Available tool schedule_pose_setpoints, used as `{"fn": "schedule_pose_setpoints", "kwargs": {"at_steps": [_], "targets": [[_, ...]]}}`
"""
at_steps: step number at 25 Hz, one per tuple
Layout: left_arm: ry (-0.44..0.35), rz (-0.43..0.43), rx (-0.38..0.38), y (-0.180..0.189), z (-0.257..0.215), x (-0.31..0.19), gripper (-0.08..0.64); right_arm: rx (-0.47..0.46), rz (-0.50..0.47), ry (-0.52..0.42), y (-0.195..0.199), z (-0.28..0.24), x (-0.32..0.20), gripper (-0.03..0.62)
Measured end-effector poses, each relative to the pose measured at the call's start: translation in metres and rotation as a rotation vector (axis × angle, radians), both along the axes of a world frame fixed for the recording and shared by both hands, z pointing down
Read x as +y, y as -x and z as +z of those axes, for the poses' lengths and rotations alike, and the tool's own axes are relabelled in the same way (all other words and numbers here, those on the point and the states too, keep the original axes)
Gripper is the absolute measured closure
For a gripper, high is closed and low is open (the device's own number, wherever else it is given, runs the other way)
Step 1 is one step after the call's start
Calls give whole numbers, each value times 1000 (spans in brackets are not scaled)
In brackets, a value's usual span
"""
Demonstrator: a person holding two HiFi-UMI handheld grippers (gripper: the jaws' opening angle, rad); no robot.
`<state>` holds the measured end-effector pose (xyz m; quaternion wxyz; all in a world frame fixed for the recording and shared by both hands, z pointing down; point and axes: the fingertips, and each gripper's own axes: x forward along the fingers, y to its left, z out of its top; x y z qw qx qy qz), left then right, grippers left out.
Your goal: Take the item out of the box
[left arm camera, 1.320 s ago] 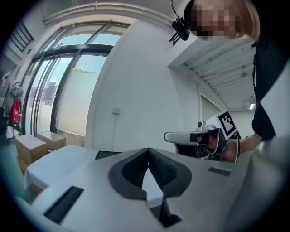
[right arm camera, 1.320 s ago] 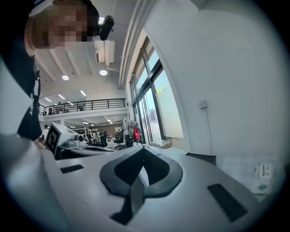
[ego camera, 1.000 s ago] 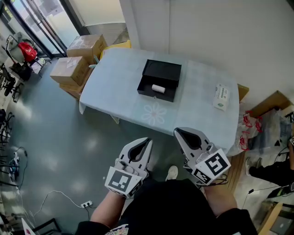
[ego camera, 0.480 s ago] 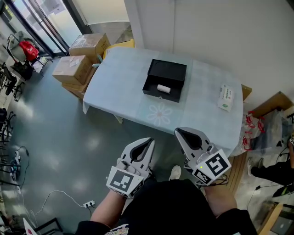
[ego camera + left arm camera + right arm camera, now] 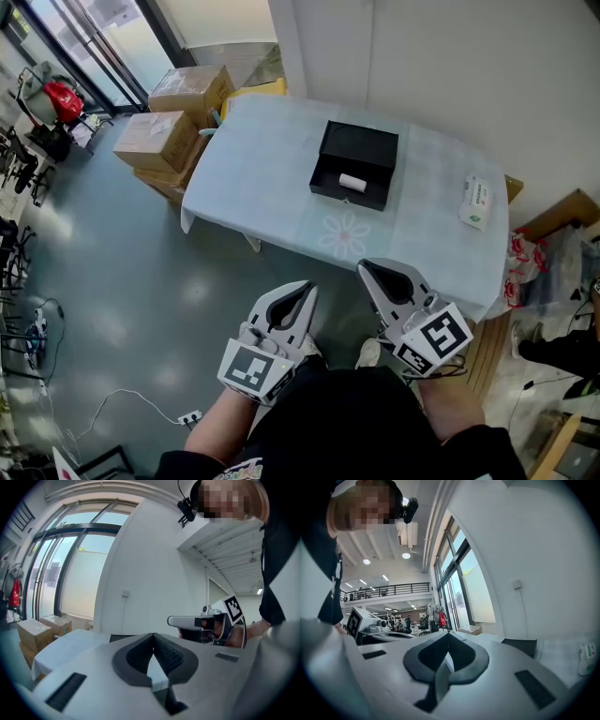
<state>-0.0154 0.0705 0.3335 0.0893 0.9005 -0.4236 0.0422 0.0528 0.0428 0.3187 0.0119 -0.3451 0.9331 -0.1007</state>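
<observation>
An open black box (image 5: 356, 166) lies on a table with a pale blue cloth (image 5: 262, 178), well ahead of me. A small white roll-shaped item (image 5: 352, 183) rests inside the box near its front wall. My left gripper (image 5: 302, 289) is held low near my body, short of the table, jaws shut and empty. My right gripper (image 5: 367, 270) is beside it, also shut and empty, close to the table's near edge. In the left gripper view the left gripper (image 5: 153, 635) points at the table and the box lid edge (image 5: 123, 637). The right gripper (image 5: 448, 634) shows closed, with the box (image 5: 520, 646) beyond.
A white packet (image 5: 476, 202) lies at the table's right end. Cardboard boxes (image 5: 159, 136) are stacked on the floor left of the table, and a yellow object (image 5: 255, 89) behind it. A white wall runs behind. Bags and a carton (image 5: 553, 253) sit at the right.
The table and box have shifted right and slightly down in the head view, as my head turned. Both grippers keep their pose and stay shut.
</observation>
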Motion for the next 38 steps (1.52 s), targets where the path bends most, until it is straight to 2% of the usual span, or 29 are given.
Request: {"fn": "schedule_pose_setpoints", "kwargs": {"at_steps": [11, 22, 28, 38], "targets": [[18, 12, 3, 59, 7, -18, 551, 7, 6, 24, 60, 12, -23, 583], [-16, 72, -6, 101, 8, -31, 551, 17, 28, 8, 113, 16, -40, 583], [-9, 74, 11, 107, 10, -43, 551, 27, 41, 5, 118, 16, -55, 583], [15, 76, 24, 81, 21, -84, 551, 45, 47, 39, 88, 29, -107, 583]]}}
